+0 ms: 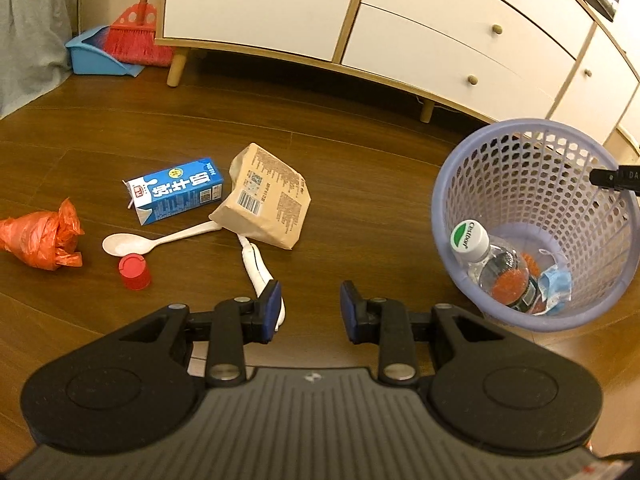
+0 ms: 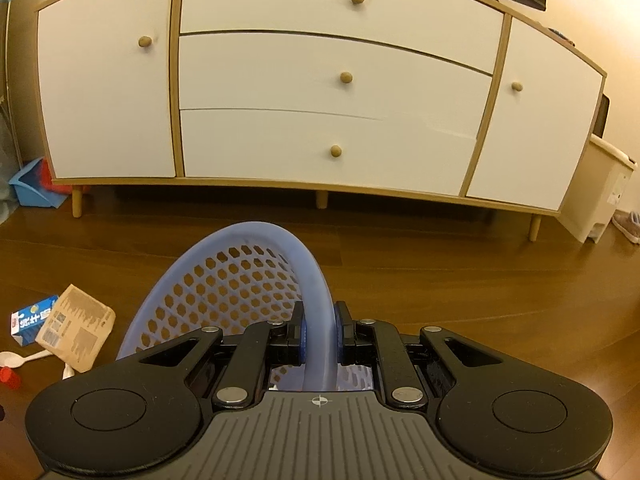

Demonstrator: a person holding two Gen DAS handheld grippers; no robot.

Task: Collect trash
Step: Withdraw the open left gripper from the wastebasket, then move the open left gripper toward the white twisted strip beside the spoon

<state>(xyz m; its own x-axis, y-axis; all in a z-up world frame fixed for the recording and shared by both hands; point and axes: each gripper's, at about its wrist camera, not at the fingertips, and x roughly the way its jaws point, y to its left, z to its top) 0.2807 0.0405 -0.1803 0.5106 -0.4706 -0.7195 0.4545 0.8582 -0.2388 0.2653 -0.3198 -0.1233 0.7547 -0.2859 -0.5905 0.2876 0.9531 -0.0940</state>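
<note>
A purple mesh trash basket (image 1: 460, 184) stands on the wooden floor at the right, holding a plastic bottle (image 1: 496, 268) and a blue face mask (image 1: 554, 284). My right gripper (image 2: 319, 330) is shut on the basket's rim (image 2: 316, 280); its tip (image 1: 612, 178) shows at the rim in the left wrist view. My left gripper (image 1: 310, 306) hangs open and empty over the floor. Ahead of it lie a white plastic utensil (image 1: 256, 268), a brown paper bag (image 1: 268, 196), a blue milk carton (image 1: 178, 190), a white spoon (image 1: 136, 244), a red cup (image 1: 134, 272) and an orange plastic bag (image 1: 40, 238).
A white cabinet (image 2: 320, 92) with wooden knobs and legs runs along the back. A red broom (image 1: 136, 36) and blue dustpan (image 1: 90, 54) lean at its left end. A white bin (image 2: 600, 192) and a shoe (image 2: 628, 226) sit at its right end.
</note>
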